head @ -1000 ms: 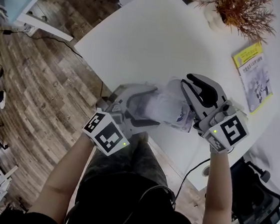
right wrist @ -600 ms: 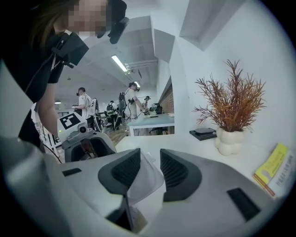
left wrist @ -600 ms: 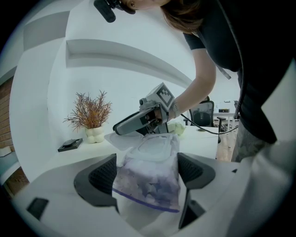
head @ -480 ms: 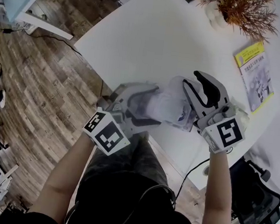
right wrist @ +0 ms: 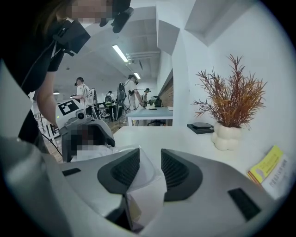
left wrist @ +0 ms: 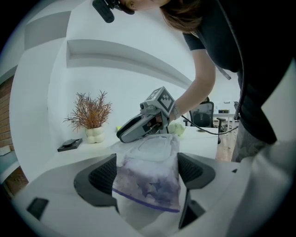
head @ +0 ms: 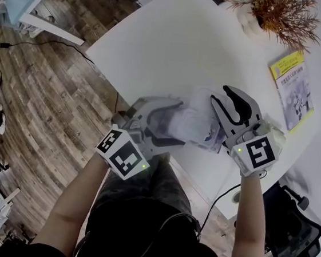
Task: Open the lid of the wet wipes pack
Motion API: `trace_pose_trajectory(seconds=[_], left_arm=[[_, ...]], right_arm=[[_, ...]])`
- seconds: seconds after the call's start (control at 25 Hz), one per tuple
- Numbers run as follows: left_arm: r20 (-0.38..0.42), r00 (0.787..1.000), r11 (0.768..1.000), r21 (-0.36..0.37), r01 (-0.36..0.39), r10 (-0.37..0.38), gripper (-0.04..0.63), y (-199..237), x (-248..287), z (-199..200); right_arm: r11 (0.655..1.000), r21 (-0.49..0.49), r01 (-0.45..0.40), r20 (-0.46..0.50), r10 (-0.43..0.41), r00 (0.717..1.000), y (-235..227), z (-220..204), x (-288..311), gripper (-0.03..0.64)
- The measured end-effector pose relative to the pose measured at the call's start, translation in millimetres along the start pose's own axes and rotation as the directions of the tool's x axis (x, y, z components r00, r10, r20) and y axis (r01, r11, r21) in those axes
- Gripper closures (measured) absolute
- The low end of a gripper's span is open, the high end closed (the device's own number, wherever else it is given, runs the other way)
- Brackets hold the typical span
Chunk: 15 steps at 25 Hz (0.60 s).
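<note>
While the left gripper's [head: 161, 122] fingers clamp the soft, purple-printed wet wipes pack [left wrist: 148, 180] at the white bench's [head: 175, 46] near edge, the right gripper's [right wrist: 150, 169] fingers, just opening wide, straddle its right end without pressing; the translucent lid [left wrist: 150, 149] seemingly lies shut.

An open-plan office: white desk [head: 175, 46], black swivel chair [head: 295, 232], people [right wrist: 134, 90] standing among far desks.

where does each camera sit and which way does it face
head view: on the person's head, looking steeply down at the table; forearms, lap show
left gripper view: on the left gripper, along fingers clamped on the wet wipes pack, toward the right gripper
right gripper view: faces back; its fingers have just been opening around a pack flap
shared: both gripper views show the plant
</note>
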State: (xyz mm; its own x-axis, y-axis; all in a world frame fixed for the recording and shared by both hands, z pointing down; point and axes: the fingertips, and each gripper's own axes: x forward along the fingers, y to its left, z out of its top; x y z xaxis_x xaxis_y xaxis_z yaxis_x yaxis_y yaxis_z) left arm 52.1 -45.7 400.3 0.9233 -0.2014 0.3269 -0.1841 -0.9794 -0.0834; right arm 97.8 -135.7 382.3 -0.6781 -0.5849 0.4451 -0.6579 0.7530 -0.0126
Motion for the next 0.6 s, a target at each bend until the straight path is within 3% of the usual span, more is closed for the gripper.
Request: trace_pose_trajectory(seconds=[0.4,0.6], left_arm=[[0.004,1.0,1.0,-0.002,0.0,0.0,0.175,0.0,-0.9,0.4],[0.004,1.0,1.0,-0.002,-0.002,0.002,0.175,-0.4,-0.8,0.4]], right_arm=[[0.999,0.021,-0.03,-0.029,0.031,0.999,1.3,-9.0,3.2,0.476],[0.998,-0.058,-0.038,-0.048,0.035,0.998,3.2,-7.6,1.9,0.477]])
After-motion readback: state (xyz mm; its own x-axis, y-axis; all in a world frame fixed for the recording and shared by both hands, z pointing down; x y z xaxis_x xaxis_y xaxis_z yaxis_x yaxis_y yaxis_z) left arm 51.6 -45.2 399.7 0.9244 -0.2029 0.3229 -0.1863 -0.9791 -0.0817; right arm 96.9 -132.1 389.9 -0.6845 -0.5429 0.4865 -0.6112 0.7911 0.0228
